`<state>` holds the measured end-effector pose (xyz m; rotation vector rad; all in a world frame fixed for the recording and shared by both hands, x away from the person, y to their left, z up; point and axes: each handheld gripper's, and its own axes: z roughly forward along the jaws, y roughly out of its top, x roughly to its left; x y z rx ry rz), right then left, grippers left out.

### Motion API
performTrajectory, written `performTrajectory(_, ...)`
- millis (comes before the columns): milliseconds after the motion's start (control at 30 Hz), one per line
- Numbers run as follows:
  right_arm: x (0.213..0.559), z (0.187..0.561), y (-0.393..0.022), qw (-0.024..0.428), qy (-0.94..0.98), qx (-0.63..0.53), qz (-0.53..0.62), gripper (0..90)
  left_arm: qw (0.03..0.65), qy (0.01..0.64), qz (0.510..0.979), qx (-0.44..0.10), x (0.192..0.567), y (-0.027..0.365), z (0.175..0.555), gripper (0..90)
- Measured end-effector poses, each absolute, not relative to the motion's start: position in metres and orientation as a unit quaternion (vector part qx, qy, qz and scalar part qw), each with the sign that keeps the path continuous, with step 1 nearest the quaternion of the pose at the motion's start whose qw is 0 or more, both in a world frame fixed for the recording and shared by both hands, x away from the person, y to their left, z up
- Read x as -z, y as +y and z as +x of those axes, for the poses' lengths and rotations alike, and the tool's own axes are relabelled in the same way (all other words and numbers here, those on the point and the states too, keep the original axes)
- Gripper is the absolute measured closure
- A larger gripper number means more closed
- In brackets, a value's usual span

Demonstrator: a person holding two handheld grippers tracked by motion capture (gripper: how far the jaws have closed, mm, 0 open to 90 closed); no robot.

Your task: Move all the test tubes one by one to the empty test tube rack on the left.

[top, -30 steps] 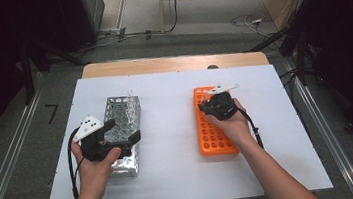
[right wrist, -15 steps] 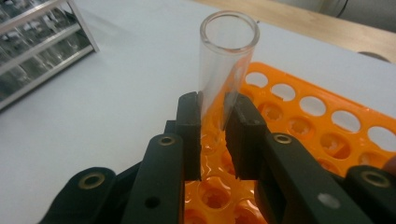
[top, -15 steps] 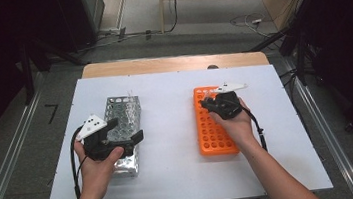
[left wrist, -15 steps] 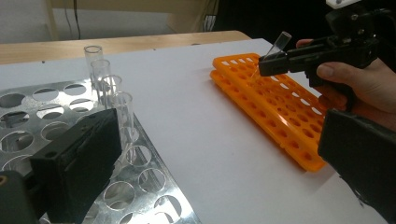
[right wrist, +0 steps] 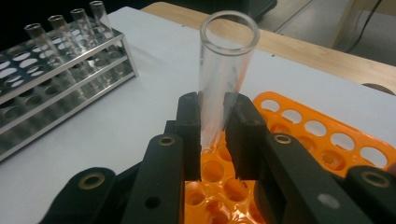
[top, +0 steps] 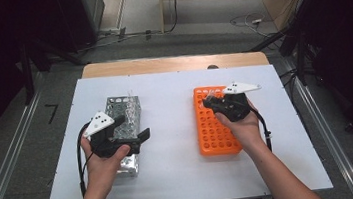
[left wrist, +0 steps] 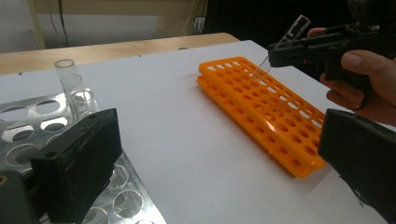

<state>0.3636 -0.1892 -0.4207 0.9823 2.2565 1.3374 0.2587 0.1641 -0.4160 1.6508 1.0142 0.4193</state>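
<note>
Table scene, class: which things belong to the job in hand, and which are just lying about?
In the job: right gripper, glass test tube clamped in it, orange rack, metal rack with its tubes, left gripper.
Lying about: floor cables, wooden board.

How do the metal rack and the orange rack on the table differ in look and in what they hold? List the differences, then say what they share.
The metal rack is silver with an open wire-sided frame; the orange rack is solid-coloured plastic and sits low and flat. The metal rack holds several clear tubes standing at one end; the orange rack's holes look empty, with the right gripper holding a glass tube above it. Both are rectangular grids of round holes on the white table.
</note>
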Motion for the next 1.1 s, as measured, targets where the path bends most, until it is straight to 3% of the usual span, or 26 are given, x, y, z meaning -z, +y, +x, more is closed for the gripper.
performTrajectory(767, 0.417, 0.327, -0.186, 0.124, 0.822, -0.480, 0.279, 74.1, 0.564, 0.369, 0.724, -0.147, 0.409, 0.123, 0.269, 5.5)
performTrajectory(1100, 0.418, 0.312, -0.167, 0.099, 0.838, -0.477, 0.244, 74.1, 0.574, 0.331, 0.738, -0.130, 0.406, 0.104, 0.263, 19.2)
